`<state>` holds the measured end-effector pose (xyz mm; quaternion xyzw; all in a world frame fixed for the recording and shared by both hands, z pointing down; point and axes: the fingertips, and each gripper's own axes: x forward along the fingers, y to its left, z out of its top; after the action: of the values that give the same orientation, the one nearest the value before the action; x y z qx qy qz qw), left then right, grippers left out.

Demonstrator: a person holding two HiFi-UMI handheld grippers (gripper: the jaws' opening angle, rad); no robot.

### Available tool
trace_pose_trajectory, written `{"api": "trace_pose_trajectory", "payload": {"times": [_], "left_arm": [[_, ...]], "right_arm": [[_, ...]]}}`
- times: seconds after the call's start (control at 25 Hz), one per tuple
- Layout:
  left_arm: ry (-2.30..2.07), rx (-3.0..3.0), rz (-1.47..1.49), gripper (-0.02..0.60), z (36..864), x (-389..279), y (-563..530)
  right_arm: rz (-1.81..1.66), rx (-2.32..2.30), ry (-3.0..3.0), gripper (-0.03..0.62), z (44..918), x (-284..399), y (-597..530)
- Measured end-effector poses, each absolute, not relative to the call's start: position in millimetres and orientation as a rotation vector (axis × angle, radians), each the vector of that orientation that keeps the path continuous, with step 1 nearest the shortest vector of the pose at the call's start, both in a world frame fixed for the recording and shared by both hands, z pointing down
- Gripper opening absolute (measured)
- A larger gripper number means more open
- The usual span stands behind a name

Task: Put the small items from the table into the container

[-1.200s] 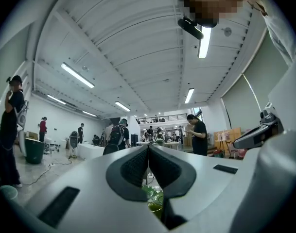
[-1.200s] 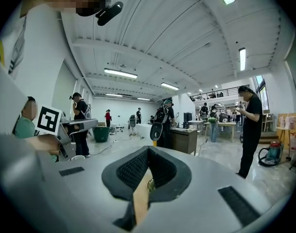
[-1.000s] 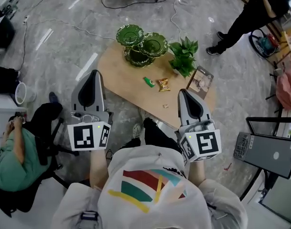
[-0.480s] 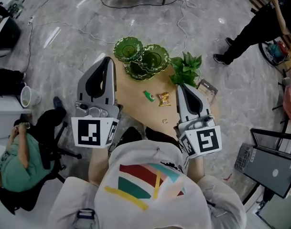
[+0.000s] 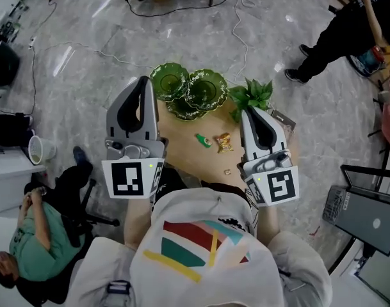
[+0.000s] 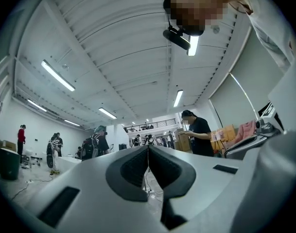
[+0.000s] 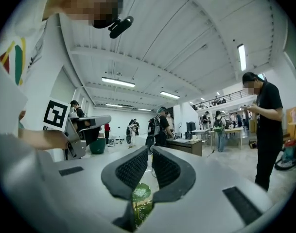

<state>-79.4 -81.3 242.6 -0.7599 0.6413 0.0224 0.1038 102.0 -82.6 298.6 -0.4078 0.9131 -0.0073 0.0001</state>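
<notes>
Green glass dishes at far edge of table looked empty, tho small in view. Green packet, gold wrapper & tiny piece lay on tabletop, outside them. L gripper & R gripper: jaws together, nothing held.

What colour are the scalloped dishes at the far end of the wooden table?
The dishes are dark green; the head view shows them best.

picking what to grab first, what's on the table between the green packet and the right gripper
In the head view, a gold wrapper lies on the table between the green packet and the right gripper; nothing else sits there.
</notes>
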Motion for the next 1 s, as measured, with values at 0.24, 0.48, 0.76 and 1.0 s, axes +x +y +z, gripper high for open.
{"api": "trace_pose_trajectory", "payload": {"times": [0.24, 0.48, 0.76, 1.0], "left_arm": [[1.865, -2.366, 0.082, 0.011, 275.6, -115.7, -114.5], [1.856, -2.45, 0.043, 0.009, 325.6, -129.6, -129.6], [1.894, -2.542, 0.005, 0.009, 411.8, -144.4, -146.6], [1.872, -2.529, -0.033, 0.011, 440.9, -147.7, -159.6]], "right_arm": [[-0.227, -1.323, 2.794, 0.265, 322.8, 64.8, -110.1], [-0.353, -1.293, 3.091, 0.264, 421.1, 26.4, -110.5], [-0.718, -1.245, 3.551, 0.264, 664.7, 14.7, -79.0], [-1.235, -1.177, 3.825, 0.262, 825.6, 38.6, -30.8]]}}
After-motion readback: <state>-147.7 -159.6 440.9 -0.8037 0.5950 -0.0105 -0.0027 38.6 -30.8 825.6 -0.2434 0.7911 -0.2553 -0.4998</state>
